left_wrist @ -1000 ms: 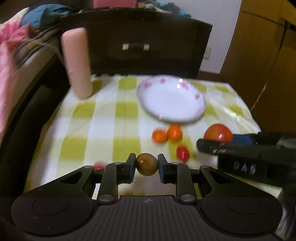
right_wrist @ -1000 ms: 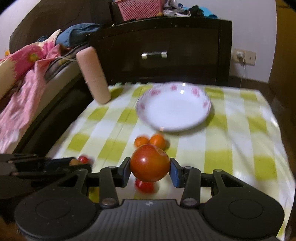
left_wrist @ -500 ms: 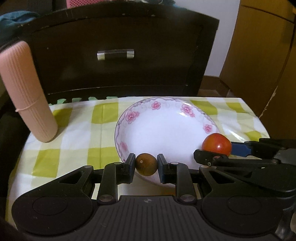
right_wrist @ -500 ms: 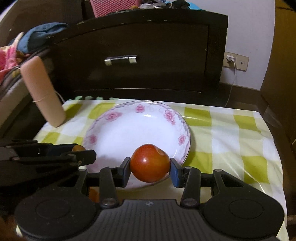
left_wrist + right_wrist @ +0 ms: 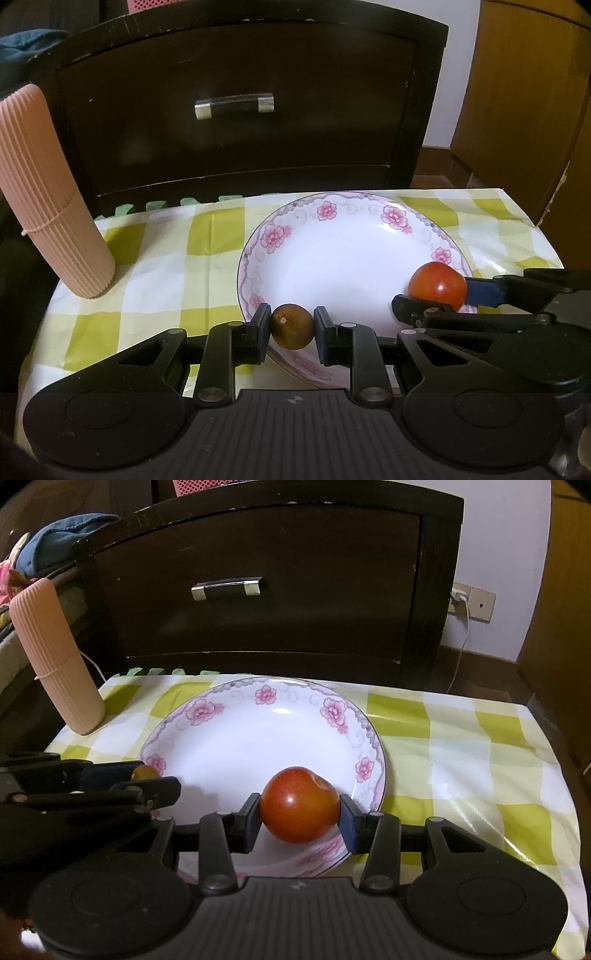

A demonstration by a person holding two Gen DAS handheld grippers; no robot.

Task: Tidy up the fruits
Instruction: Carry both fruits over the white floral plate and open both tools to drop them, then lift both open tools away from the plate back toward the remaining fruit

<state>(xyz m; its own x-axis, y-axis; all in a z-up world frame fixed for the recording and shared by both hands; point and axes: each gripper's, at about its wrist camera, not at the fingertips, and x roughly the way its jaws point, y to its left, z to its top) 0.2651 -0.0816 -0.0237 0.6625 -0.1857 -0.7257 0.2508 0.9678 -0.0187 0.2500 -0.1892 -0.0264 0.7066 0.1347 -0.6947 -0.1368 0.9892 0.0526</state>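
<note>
A white plate with a pink flower rim [image 5: 351,254] [image 5: 258,734] lies on the checked green and white tablecloth. My left gripper [image 5: 291,331] is shut on a small round brown fruit [image 5: 291,331] over the plate's near left rim. That fruit shows as a sliver [image 5: 144,772] in the right wrist view. My right gripper [image 5: 299,805] is shut on a red apple [image 5: 299,805] [image 5: 437,286] held just above the plate's near right part. Both grippers sit side by side at the plate's front edge.
A ribbed pink cylinder [image 5: 48,195] [image 5: 55,657] stands at the table's far left corner. A dark wooden drawer unit [image 5: 240,107] rises right behind the table. A wooden cabinet [image 5: 528,103] stands to the right. A wall socket with a white cable [image 5: 461,598] is behind.
Both grippers have moved forward across the table to the plate, each still carrying its fruit. The small loose fruits on the cloth have dropped out of view behind them.
</note>
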